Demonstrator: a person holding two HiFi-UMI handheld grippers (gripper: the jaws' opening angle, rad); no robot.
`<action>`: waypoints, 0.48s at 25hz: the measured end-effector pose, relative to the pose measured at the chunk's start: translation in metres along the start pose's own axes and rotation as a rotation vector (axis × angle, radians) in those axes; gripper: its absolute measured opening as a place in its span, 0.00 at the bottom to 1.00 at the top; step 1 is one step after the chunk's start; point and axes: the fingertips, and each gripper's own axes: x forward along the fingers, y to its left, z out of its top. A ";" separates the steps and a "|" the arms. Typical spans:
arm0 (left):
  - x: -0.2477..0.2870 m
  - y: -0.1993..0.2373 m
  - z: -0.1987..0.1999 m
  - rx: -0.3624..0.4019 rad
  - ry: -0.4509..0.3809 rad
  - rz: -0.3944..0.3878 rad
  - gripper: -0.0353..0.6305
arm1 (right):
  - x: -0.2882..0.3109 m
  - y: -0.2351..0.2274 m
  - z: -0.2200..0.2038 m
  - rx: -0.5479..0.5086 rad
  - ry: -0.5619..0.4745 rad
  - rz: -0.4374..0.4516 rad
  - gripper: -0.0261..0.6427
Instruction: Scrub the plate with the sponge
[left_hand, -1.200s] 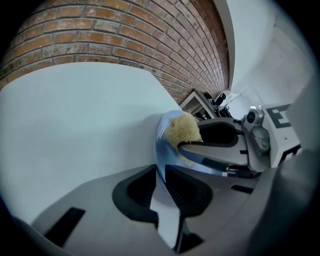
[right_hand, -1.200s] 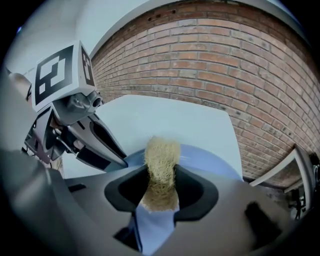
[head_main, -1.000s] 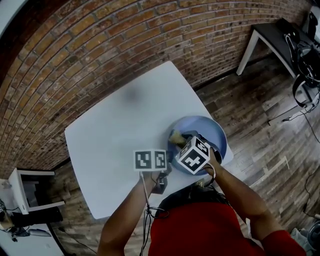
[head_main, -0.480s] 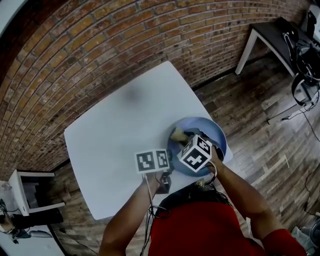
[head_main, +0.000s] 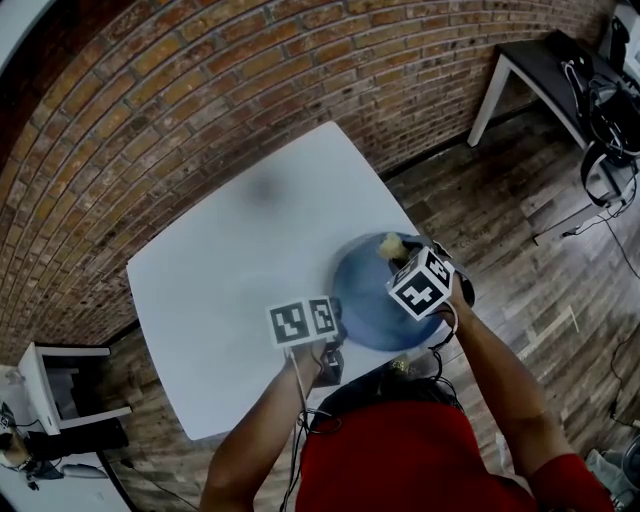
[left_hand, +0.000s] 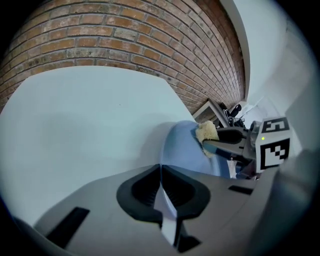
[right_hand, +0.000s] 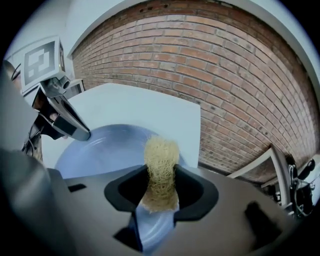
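A blue plate (head_main: 365, 300) lies at the near right corner of the white table (head_main: 230, 260), part of it over the edge. My left gripper (head_main: 337, 322) is at the plate's left rim; its jaws have just been closing, and in the left gripper view the thin rim (left_hand: 161, 172) runs between the pads. My right gripper (head_main: 402, 250) is shut on a yellow fibrous sponge (head_main: 392, 245) at the plate's far rim. In the right gripper view the sponge (right_hand: 161, 165) sticks out of the jaws over the plate (right_hand: 105, 147).
A brick wall (head_main: 200, 90) runs behind the table. A black table (head_main: 560, 70) with cables stands at the top right and a white stand (head_main: 55, 385) at the bottom left. Wooden floor (head_main: 520, 260) lies to the right of the plate.
My right gripper has carried the sponge from the plate's left inner part across to its far right rim. The left gripper has stayed at the plate's left edge.
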 end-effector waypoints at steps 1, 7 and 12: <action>0.000 0.000 0.000 -0.003 -0.002 0.003 0.09 | -0.002 -0.001 -0.001 0.004 -0.002 -0.001 0.28; -0.002 0.001 -0.002 -0.027 -0.010 0.006 0.09 | -0.017 0.066 0.013 0.013 -0.074 0.144 0.28; -0.002 0.000 -0.002 -0.040 -0.018 0.010 0.09 | -0.019 0.122 0.025 -0.014 -0.113 0.240 0.28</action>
